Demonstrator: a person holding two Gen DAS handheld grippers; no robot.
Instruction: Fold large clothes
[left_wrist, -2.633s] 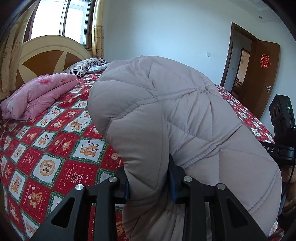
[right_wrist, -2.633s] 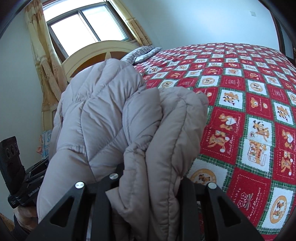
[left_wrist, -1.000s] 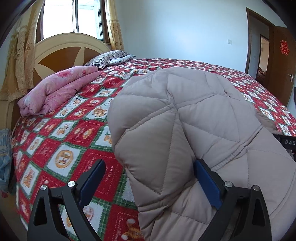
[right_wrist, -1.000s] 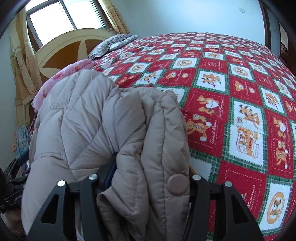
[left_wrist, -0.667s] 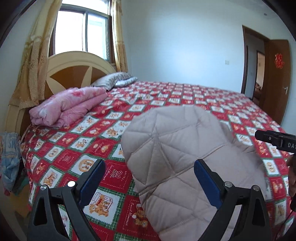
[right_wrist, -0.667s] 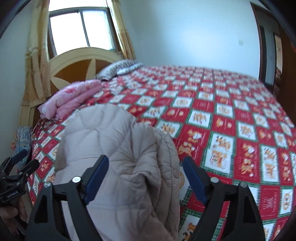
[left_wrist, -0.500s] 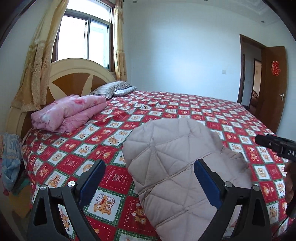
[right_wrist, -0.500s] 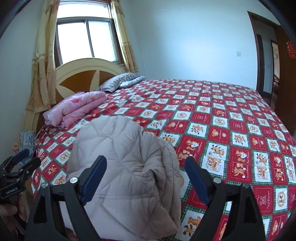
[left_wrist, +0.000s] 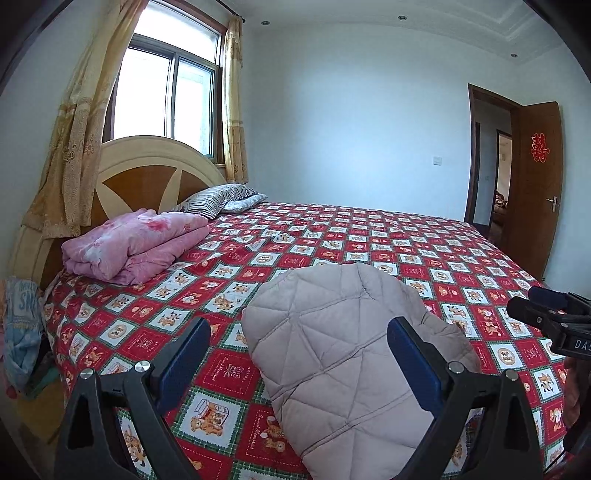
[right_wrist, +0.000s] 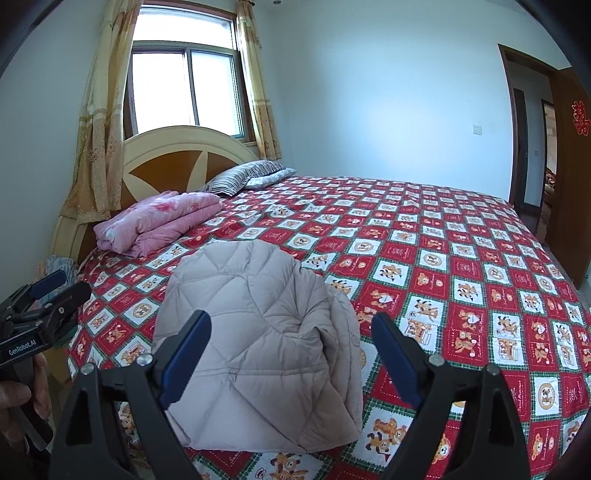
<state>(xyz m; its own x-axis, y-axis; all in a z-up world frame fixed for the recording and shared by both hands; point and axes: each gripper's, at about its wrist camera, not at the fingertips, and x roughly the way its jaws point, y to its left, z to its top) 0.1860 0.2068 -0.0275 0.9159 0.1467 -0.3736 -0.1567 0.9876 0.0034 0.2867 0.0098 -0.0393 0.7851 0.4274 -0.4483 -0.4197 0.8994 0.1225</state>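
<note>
While both tongs (left_wrist: 299, 354) (right_wrist: 291, 345) gape empty, folded jacket (right_wrist: 255, 332) beyond them, on bedspread (right_wrist: 443, 258)

The left gripper (right_wrist: 48, 295), showing at the left edge of the right wrist view, is bearing "GenRobot.AI" in white on its black body. The right gripper (left_wrist: 546, 314), beside the bed (left_wrist: 369, 236), is showing the white letters "DAS", cut off by the frame. A red paper sign (left_wrist: 540, 147) is hanging on the open door (left_wrist: 535, 192); its character is too small to read.
</note>
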